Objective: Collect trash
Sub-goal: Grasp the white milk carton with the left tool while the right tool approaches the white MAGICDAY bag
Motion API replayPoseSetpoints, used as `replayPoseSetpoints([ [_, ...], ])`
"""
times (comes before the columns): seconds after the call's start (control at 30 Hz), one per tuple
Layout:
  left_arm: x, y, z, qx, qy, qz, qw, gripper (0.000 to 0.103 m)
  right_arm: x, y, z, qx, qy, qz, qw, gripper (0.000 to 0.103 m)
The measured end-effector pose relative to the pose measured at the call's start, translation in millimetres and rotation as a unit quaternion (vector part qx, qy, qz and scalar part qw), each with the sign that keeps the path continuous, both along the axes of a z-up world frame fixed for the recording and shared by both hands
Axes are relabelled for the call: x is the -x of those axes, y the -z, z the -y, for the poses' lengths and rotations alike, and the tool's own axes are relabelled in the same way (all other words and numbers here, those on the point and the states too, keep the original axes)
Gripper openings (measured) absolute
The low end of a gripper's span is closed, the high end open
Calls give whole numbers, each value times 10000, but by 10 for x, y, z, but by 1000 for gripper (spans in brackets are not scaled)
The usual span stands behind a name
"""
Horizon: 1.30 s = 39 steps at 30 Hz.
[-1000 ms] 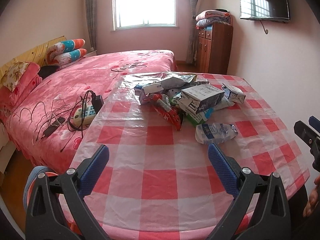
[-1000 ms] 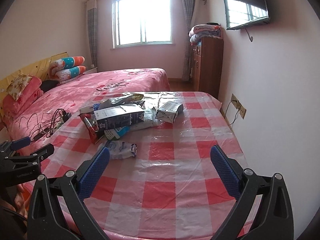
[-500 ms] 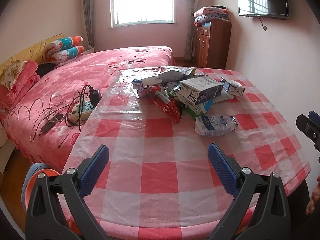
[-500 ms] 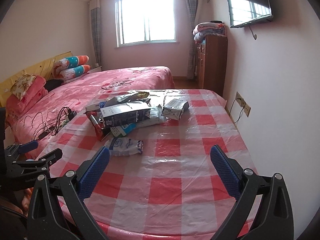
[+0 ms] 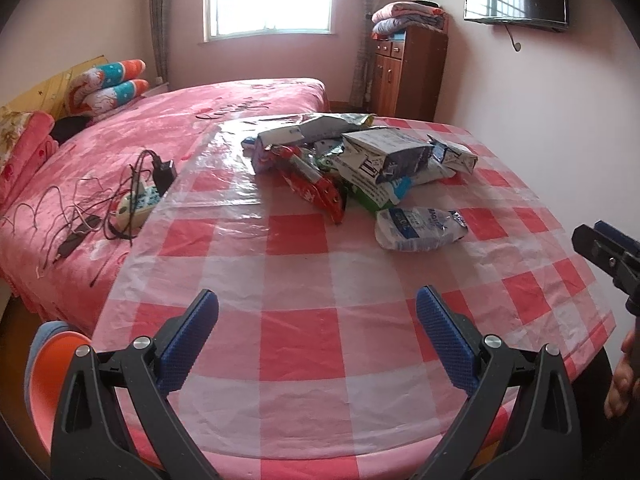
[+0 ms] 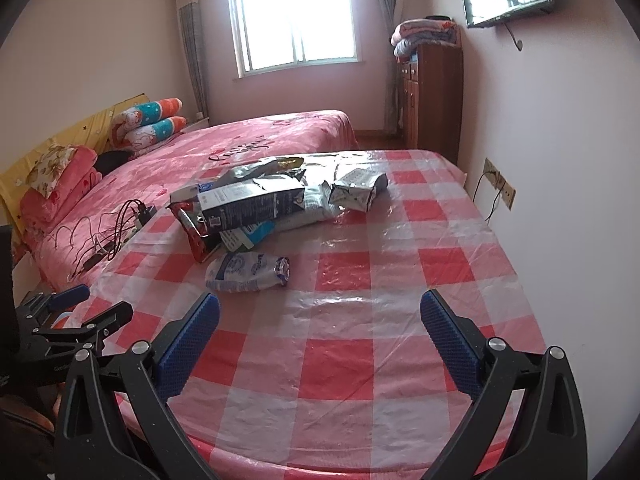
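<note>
Checked table [image 5: 304, 264] in a pink bedroom
Trash pile [image 5: 352, 164] at frame centre; bed [image 5: 168, 128] left; both the left claw [image 5: 317, 320] and the right claw [image 6: 319, 322] gape wide, empty.

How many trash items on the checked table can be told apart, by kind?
Cartons: 2, a large one and a small one
White and blue pouch: 1
Red wrapper: 1
Silver bag: 1
Total: 5; others in the pile are hidden.
</note>
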<state>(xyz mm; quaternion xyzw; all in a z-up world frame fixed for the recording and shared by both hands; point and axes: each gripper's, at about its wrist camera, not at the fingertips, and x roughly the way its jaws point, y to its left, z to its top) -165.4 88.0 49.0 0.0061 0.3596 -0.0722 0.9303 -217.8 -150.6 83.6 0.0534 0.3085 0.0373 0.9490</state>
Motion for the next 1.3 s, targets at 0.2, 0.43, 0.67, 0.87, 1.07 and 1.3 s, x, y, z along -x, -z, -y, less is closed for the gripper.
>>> replayPoseSetpoints([
  [0.2, -112, -2, 24, 173, 121, -36, 9998, 100, -83, 92, 35, -221, -169, -143, 9995, 99],
  [0.43, -428, -4, -31, 511, 7, -250, 9984, 100, -203, 203, 72, -463, -283, -338, 9980, 99],
  [0.67, -716, -233, 137, 593, 531, -20, 9968, 100, -343, 319, 87, -627, -405, -519, 9959, 98],
  [0.87, -1160, -363, 495, -4, 1379, -64, 9904, 100, -492, 346, 186, -684, -375, -567, 9953, 98],
  [1.07, -1547, -355, 754, -381, 1836, -360, 9816, 99, -711, 270, 352, -648, -175, -496, 9965, 90],
  [1.3, -1842, -165, 1000, -923, 2090, -652, 9714, 99, -920, 340, 301, -823, -527, -684, 9929, 89],
])
